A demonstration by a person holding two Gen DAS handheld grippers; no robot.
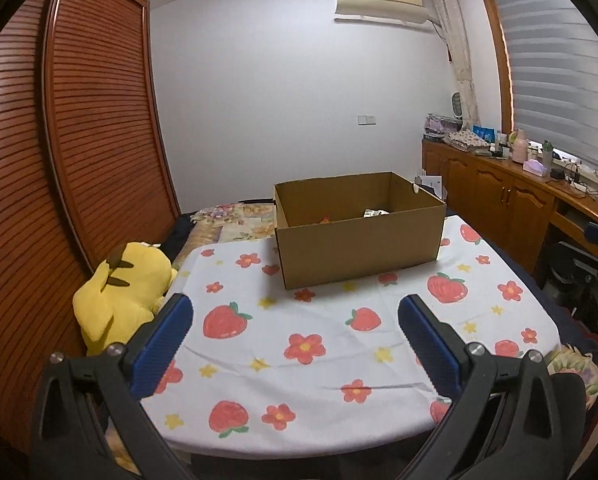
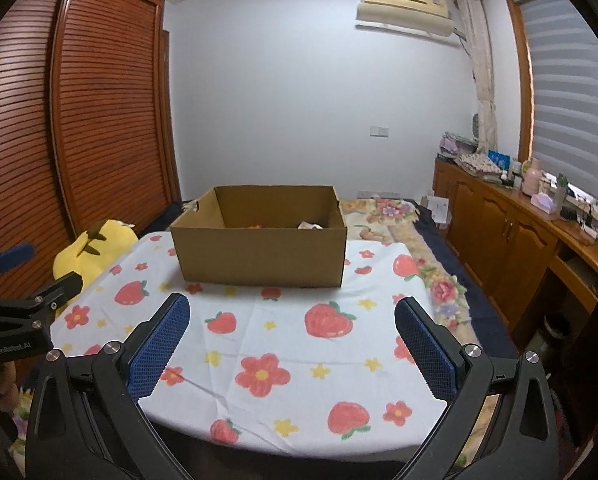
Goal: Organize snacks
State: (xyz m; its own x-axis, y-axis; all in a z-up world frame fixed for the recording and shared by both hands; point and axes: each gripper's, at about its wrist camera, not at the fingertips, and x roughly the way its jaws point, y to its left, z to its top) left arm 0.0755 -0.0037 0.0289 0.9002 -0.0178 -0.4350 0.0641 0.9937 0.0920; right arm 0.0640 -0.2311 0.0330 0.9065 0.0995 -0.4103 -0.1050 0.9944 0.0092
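Observation:
An open brown cardboard box [image 1: 359, 248] stands at the far side of the table, on a white cloth [image 1: 299, 360] printed with strawberries and flowers. Snack packets peek above its near wall: an orange one [image 1: 326, 220] and a pale one [image 1: 375, 213]. The box also shows in the right wrist view [image 2: 263, 256], with the orange packet [image 2: 255, 225] and the pale packet [image 2: 310, 225] inside. My left gripper [image 1: 295, 312] is open and empty above the cloth, short of the box. My right gripper [image 2: 293, 312] is open and empty too. The left gripper's body shows at the left of the right wrist view [image 2: 15, 320].
A yellow plush toy [image 1: 123, 296] lies off the table's left edge against a slatted wooden wardrobe [image 1: 79, 140]. A bed with a floral blanket [image 2: 395, 216] lies behind the table. A wooden sideboard [image 2: 511, 232] with bottles and clutter runs along the right under a window.

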